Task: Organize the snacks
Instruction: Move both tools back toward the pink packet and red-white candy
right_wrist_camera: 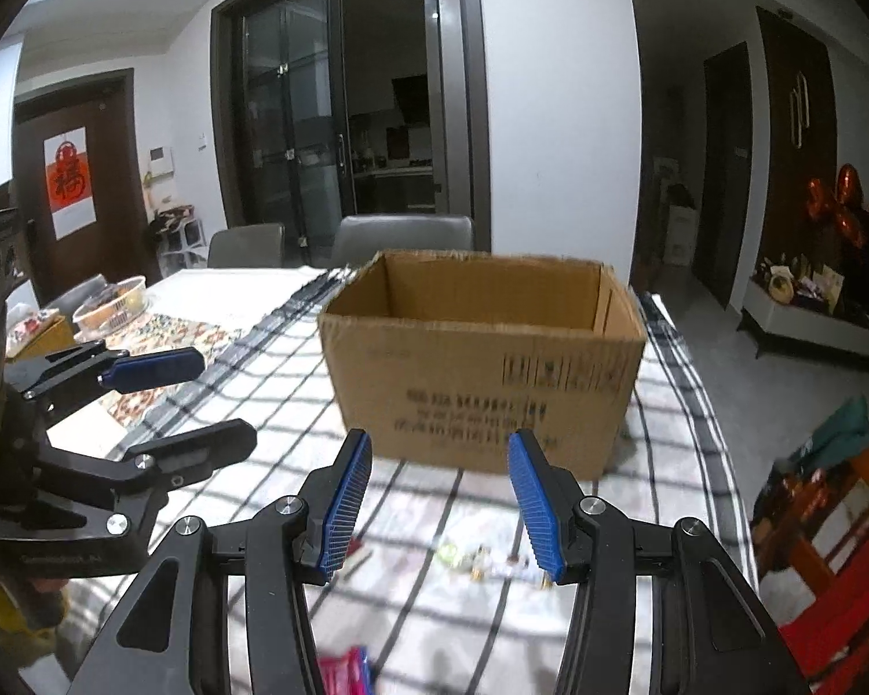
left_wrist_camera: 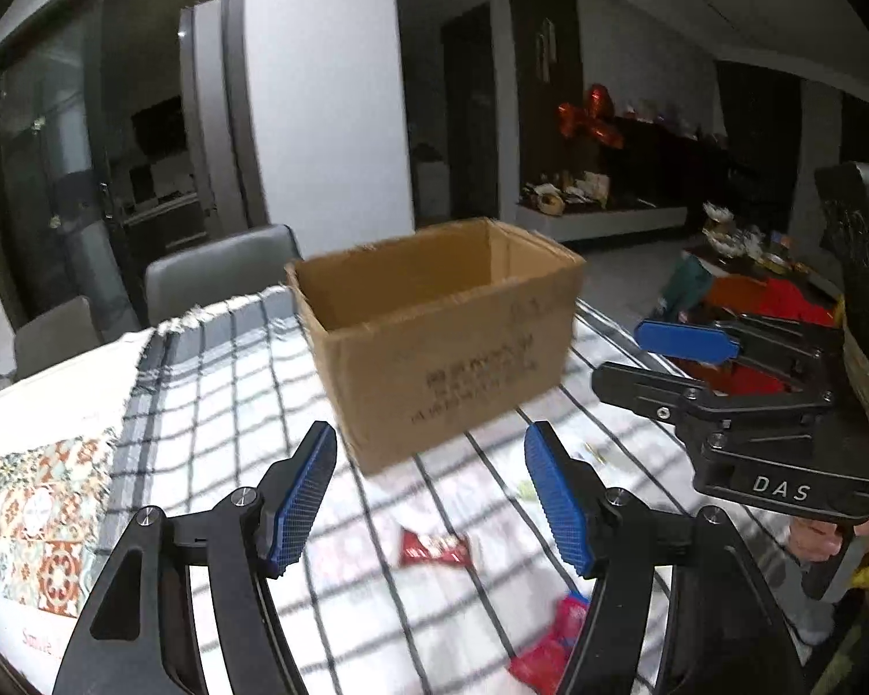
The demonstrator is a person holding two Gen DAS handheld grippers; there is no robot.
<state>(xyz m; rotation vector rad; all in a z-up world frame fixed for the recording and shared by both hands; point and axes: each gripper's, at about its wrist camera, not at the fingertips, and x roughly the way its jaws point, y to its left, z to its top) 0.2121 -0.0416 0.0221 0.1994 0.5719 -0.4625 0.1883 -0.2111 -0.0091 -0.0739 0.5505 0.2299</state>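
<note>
An open cardboard box (left_wrist_camera: 434,336) stands on the checked tablecloth; it also shows in the right wrist view (right_wrist_camera: 486,370). My left gripper (left_wrist_camera: 428,498) is open and empty, held above a red snack packet (left_wrist_camera: 431,547); a second red and blue packet (left_wrist_camera: 550,648) lies at the lower right. My right gripper (right_wrist_camera: 437,501) is open and empty, above small wrapped candies (right_wrist_camera: 492,564). A pink packet (right_wrist_camera: 347,669) lies at the bottom edge. Each gripper shows from the side in the other's view, the right (left_wrist_camera: 660,359) and the left (right_wrist_camera: 197,399).
Grey chairs (right_wrist_camera: 400,246) stand behind the table. A patterned mat (left_wrist_camera: 35,515) lies at the left, with a basket (right_wrist_camera: 113,304) beyond it. The table's right edge (right_wrist_camera: 718,463) drops to the floor, where red boxes (right_wrist_camera: 828,533) stand.
</note>
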